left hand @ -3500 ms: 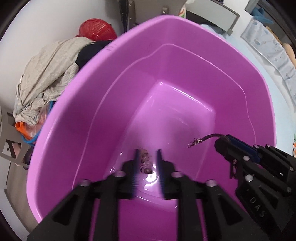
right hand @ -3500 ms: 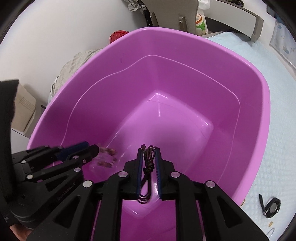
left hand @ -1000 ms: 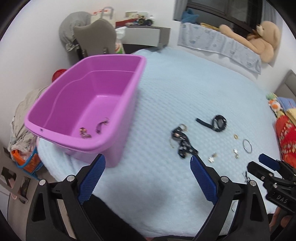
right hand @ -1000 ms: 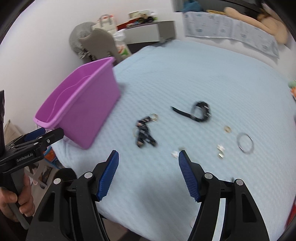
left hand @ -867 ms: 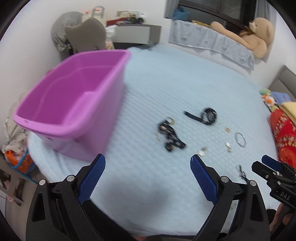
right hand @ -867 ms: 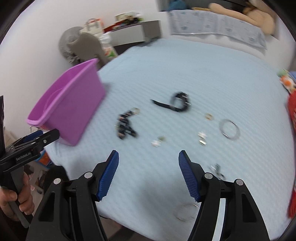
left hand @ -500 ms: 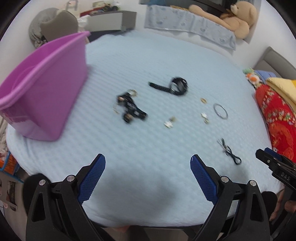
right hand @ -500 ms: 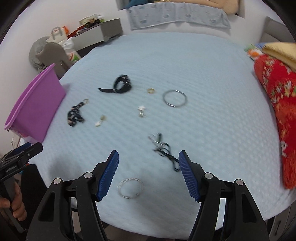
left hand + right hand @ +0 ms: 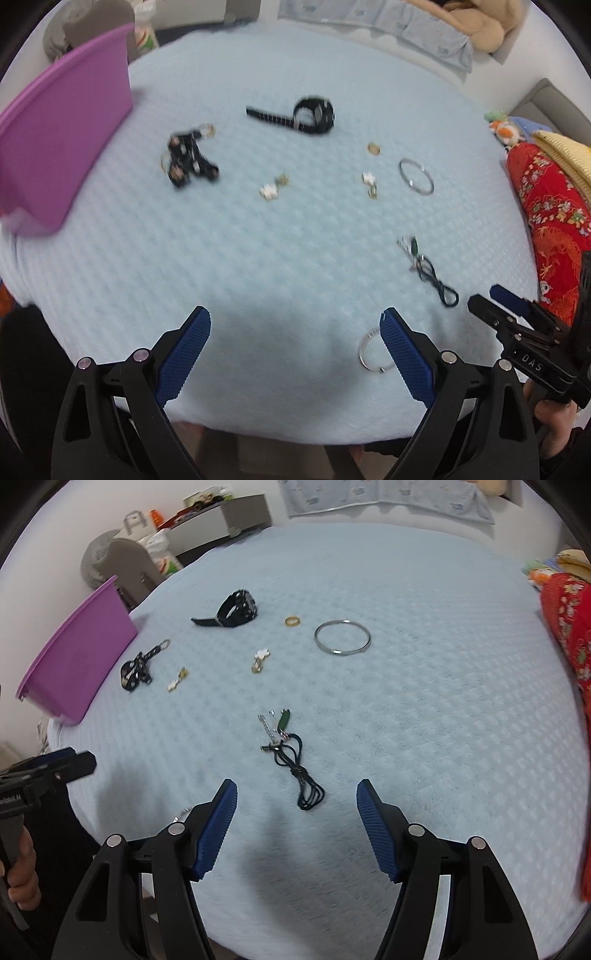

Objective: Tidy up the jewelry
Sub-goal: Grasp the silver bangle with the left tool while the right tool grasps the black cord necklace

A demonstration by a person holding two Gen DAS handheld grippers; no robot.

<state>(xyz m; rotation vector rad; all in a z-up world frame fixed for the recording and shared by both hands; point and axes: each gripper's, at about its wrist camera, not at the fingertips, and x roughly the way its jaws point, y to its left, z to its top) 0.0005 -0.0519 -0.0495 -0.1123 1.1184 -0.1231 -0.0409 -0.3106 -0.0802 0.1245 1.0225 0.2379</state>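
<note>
Lying loose before both wide-spread, empty tools (image 9: 297, 794): black cord necklace (image 9: 291, 760), bangle (image 9: 342, 639), watch (image 9: 236, 609), purple bin (image 9: 77, 653) far left.

- The bed cover (image 9: 424, 701) is pale blue cloth, soft and matt, with a raised waffle weave.
- The bin (image 9: 77, 661) is smooth purple plastic.
- The bangle (image 9: 342, 636) is shiny metal.
- The cord necklace (image 9: 295, 764) looks like matt dark string.
- The right gripper's pads (image 9: 218, 827) are ribbed blue, probably rubber.

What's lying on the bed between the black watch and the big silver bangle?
A small gold ring lies between the black watch and the silver bangle, on bare blue blanket; clearest in the right wrist view.
</note>
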